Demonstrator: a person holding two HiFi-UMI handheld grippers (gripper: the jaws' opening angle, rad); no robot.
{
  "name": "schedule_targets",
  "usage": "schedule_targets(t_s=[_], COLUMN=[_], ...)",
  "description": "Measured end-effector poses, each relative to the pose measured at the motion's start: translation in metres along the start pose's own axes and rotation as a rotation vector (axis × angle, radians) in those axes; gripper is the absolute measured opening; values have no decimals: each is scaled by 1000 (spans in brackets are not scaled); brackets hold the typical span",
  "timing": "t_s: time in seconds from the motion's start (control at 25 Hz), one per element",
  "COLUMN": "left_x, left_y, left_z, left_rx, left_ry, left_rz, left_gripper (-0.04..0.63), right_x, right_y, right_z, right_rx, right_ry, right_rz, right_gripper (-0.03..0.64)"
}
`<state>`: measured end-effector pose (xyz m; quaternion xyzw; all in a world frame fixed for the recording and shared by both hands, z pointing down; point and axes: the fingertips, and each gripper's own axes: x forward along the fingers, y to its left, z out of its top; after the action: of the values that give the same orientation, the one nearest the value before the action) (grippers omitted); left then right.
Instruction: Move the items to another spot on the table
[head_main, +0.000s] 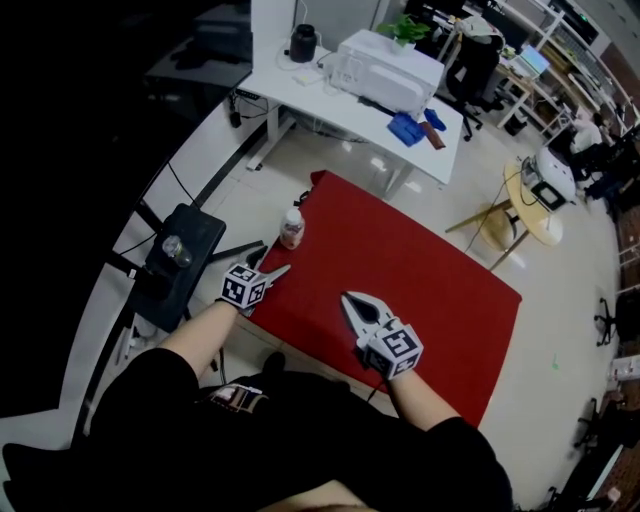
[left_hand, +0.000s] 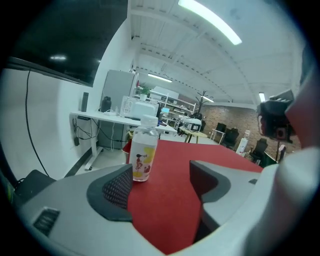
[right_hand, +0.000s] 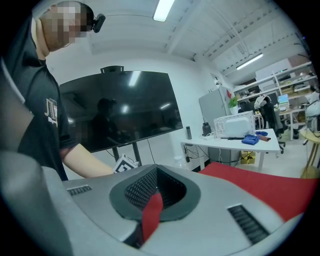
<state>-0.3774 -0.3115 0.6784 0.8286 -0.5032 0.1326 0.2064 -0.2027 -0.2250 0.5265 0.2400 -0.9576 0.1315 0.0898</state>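
Left tongs facing bottle; desk beyond

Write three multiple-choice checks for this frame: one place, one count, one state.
1. Where does the bottle stand on the red table?
A. centre
B. left edge, ahead of the left tongs
C. right edge

2. How many bottles are on the red table?
A. three
B. two
C. one

3. How are the left tongs?
A. open, nothing between them
B. shut on the bottle
C. shut, empty

Answers:
1 B: the head view shows the bottle by the table's left edge, just past the left tongs' tips.
2 C: that bottle is the only one on the red surface.
3 A: the left gripper view shows the jaws apart with bare red surface between them and the bottle beyond the tips.
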Motion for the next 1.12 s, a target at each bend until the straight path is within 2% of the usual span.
schedule_targets(t_s=[0.12, 0.24, 0.32, 0.44, 0.56, 0.72, 0.88, 1.0, 1.12], left_x=[-31, -65, -85, -112, -138, -160, -163, -166, -173], left_y=[-28, -62, -86, -119, -155, -209, -251, -259, -258], left_z=[14, 34, 49, 65, 67, 66, 68, 84, 93], left_rx=[13, -13, -32, -67, -93, -92, -31, -37, -48], left_ry=[-51, -115, -143, -139, -114, -118, -120, -164, -182], left_rz=[-65, -145, -206, -291, -329, -328, -286, -278, -296], left_gripper=[201, 56, 0, 0, 0, 0, 0, 0, 0], right_x=[-3, -7, -10, -15, -28, -60, -95, -108, -108], right_y=[3, 13, 20, 30, 43, 56, 64, 66, 67], right_z=[7, 16, 21, 28, 31, 37, 30, 25, 33], right_rx=[-10, -11, -14, -20, -27, -43, -42, -56, -33], right_ry=[-6, -22, -33, -46, -50, -61, -55, -45, -85], right_rz=[-18, -30, -30, -22, 4, 71, 136, 159, 142], right_gripper=[0, 0, 0, 0, 0, 0, 0, 0, 0])
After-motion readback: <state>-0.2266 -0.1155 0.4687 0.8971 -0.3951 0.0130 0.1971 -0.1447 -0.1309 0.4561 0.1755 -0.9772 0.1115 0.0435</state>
